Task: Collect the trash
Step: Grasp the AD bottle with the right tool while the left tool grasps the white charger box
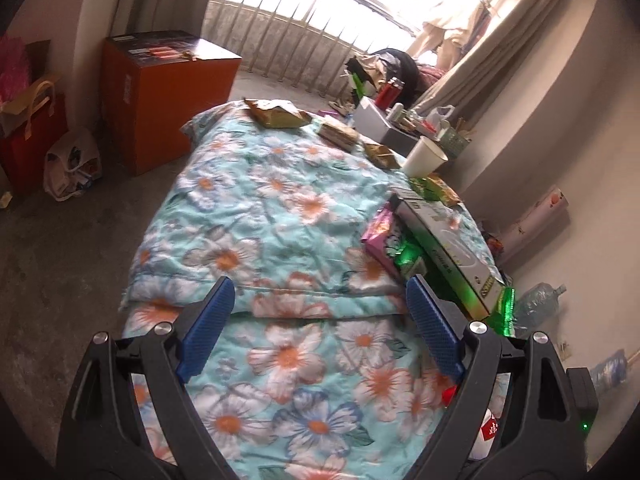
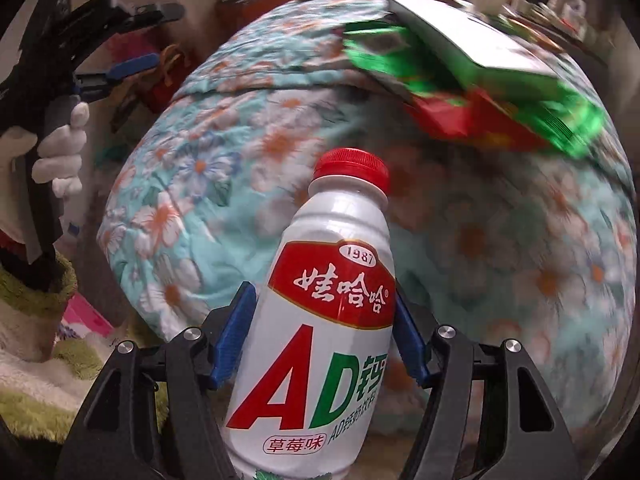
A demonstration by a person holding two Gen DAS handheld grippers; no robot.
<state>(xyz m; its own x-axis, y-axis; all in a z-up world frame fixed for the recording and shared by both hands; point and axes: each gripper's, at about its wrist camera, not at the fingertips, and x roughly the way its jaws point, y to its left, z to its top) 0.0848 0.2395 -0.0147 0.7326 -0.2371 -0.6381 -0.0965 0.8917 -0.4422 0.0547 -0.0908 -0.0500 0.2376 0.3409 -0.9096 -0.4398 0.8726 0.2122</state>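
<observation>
While the right gripper (image 2: 326,340) fills the bottom of its own view, its two blue pads (image 2: 234,340) press on both sides of a white drink bottle (image 2: 320,320), so it is pinching the bottle. The bottle has a red cap (image 2: 352,168) that points up toward the middle of the picture, and a red label with big red and green letters. Behind it lies a blue quilt (image 2: 192,216) with white and orange flowers. At the upper right of that view, a flat box (image 2: 472,44) sits on shiny green wrappers (image 2: 576,124) and a red wrapper (image 2: 452,116), all a bit blurry. At the upper left, a hand in a white glove (image 2: 60,152) holds the left gripper (image 2: 132,64). In the left wrist view, the left gripper (image 1: 318,328) is at the bottom with its blue pads (image 1: 208,328) spread wide and nothing between them, over the flowery quilt (image 1: 248,216). On the right side of the quilt lie the flat box (image 1: 448,240), a pink wrapper (image 1: 380,236) and green wrappers (image 1: 412,260). Higher up stand a white paper cup (image 1: 424,156) and some gold snack bags (image 1: 276,114). At the left sit an orange box (image 1: 160,96) and a red bag (image 1: 34,136) on the floor.
</observation>
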